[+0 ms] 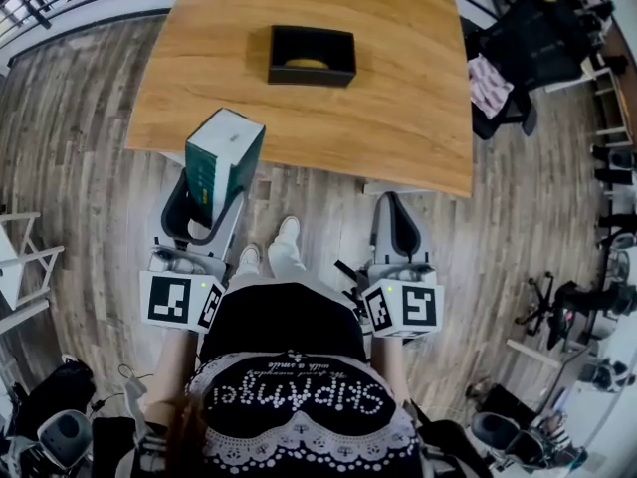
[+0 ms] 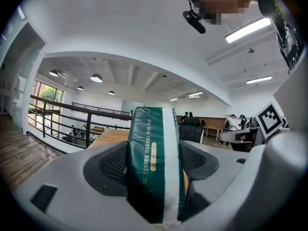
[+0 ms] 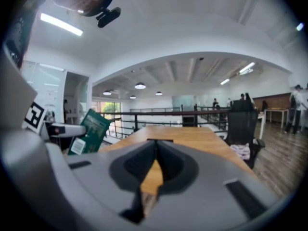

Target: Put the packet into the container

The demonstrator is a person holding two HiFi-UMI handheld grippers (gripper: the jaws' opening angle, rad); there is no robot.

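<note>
A green and white packet (image 1: 224,159) stands upright between the pads of my left gripper (image 1: 211,199), which is shut on it just in front of the wooden table's (image 1: 398,98) near edge. The left gripper view shows the packet (image 2: 149,143) clamped in the left gripper (image 2: 155,177). A black rectangular container (image 1: 311,56) sits on the table's far middle with something yellow inside. My right gripper (image 1: 393,202) is held low over the floor, jaws shut with nothing in them; the right gripper view shows the right gripper (image 3: 156,148), the packet (image 3: 89,131) at its left and the container (image 3: 161,140) ahead.
A black office chair (image 1: 532,38) with a pink cloth (image 1: 488,83) stands at the table's right. The person's white shoes (image 1: 269,252) are on the wood floor between the grippers. A railing (image 1: 40,3) runs at the far left, and a white frame (image 1: 20,262) stands left.
</note>
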